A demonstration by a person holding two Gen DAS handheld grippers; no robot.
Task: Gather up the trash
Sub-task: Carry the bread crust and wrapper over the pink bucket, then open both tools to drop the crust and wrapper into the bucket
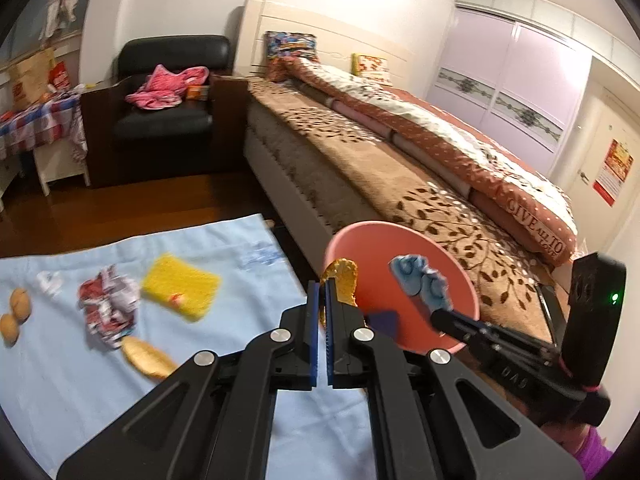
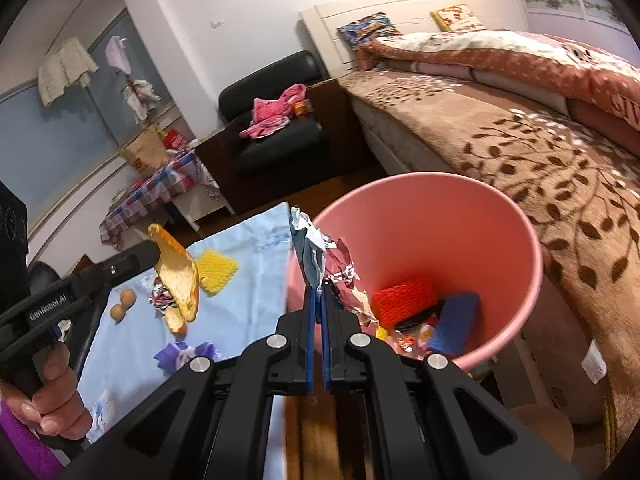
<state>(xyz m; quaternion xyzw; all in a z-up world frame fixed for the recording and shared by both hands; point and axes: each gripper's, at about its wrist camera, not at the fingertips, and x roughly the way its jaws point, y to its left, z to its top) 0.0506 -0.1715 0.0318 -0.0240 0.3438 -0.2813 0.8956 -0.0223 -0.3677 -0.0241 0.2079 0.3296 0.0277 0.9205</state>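
My left gripper (image 1: 322, 292) is shut on an orange fruit peel (image 1: 345, 282), held just left of the pink bin's rim (image 1: 396, 226); the peel also shows in the right wrist view (image 2: 178, 276). My right gripper (image 2: 319, 300) is shut on a crumpled blue and white wrapper (image 2: 310, 248), held over the near left rim of the pink bin (image 2: 500, 200). From the left wrist view that wrapper (image 1: 420, 282) hangs above the bin mouth. Inside the bin lie a red sponge (image 2: 404, 296), a blue sponge (image 2: 454, 322) and small wrappers.
On the light blue cloth (image 1: 120, 380) lie a yellow sponge (image 1: 180, 286), a crumpled red and white wrapper (image 1: 108, 306), another peel (image 1: 146, 356), two brown nuts (image 1: 14, 314) and a purple wrapper (image 2: 184, 354). The bed (image 1: 400, 168) stands right; a black armchair (image 1: 168, 120) stands behind.
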